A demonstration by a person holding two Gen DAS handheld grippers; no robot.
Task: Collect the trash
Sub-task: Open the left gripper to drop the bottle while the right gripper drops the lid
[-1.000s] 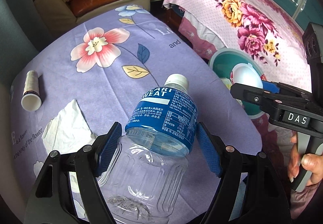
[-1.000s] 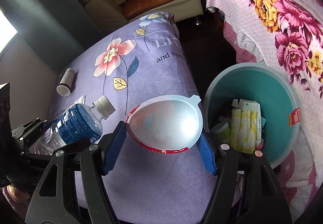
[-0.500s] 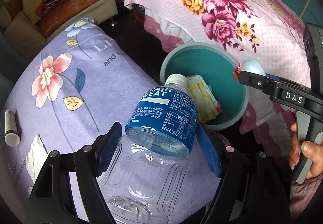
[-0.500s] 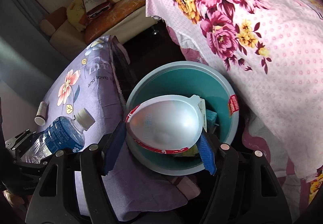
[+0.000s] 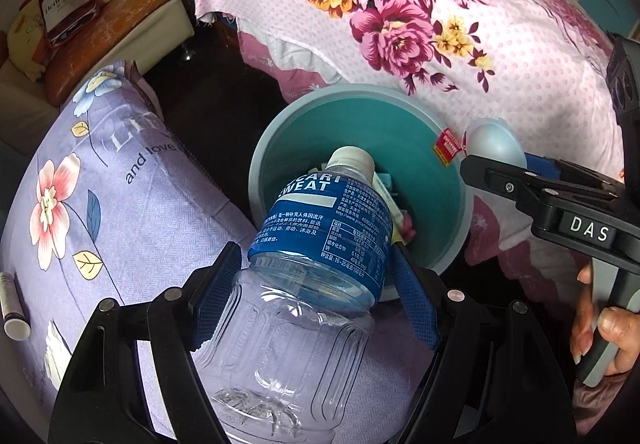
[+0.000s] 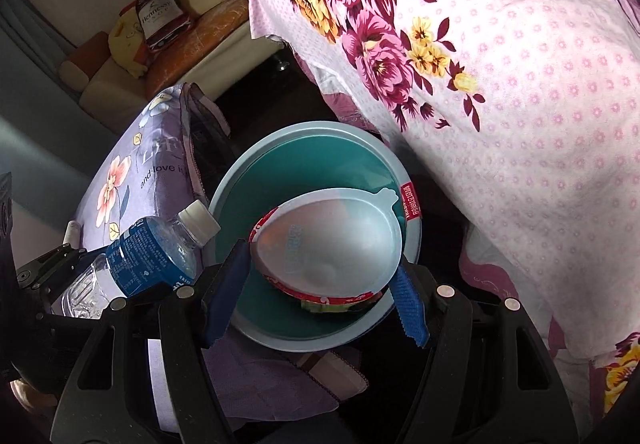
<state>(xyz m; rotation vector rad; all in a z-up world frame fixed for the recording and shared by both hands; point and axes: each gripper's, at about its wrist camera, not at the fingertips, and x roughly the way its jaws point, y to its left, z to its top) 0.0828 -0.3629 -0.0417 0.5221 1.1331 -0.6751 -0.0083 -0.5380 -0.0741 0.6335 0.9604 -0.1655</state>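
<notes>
My left gripper (image 5: 316, 272) is shut on an empty clear plastic bottle (image 5: 304, 284) with a blue label and white cap; its cap end hangs over the near rim of the teal trash bin (image 5: 360, 119). My right gripper (image 6: 316, 276) is shut on a white round cup (image 6: 332, 244) with a red rim, held directly above the bin (image 6: 304, 147). The bottle (image 6: 156, 256) shows at the left of the right wrist view. The cup (image 5: 494, 141) and right gripper show at the right of the left wrist view. Wrappers lie inside the bin.
The bin stands on a dark floor between a purple floral-covered table (image 5: 120, 203) and a pink floral bedspread (image 5: 440, 23). A small tube (image 5: 12, 304) and a crumpled tissue (image 5: 54, 348) lie on the table. A sofa (image 5: 100, 27) is behind. A hand (image 5: 600, 328) holds the right gripper's handle.
Both grippers have swung from above the table to the bin, sinking slightly. The bottle's cap now overhangs the bin's rim and the cup sits over its opening. Both grips are unchanged.
</notes>
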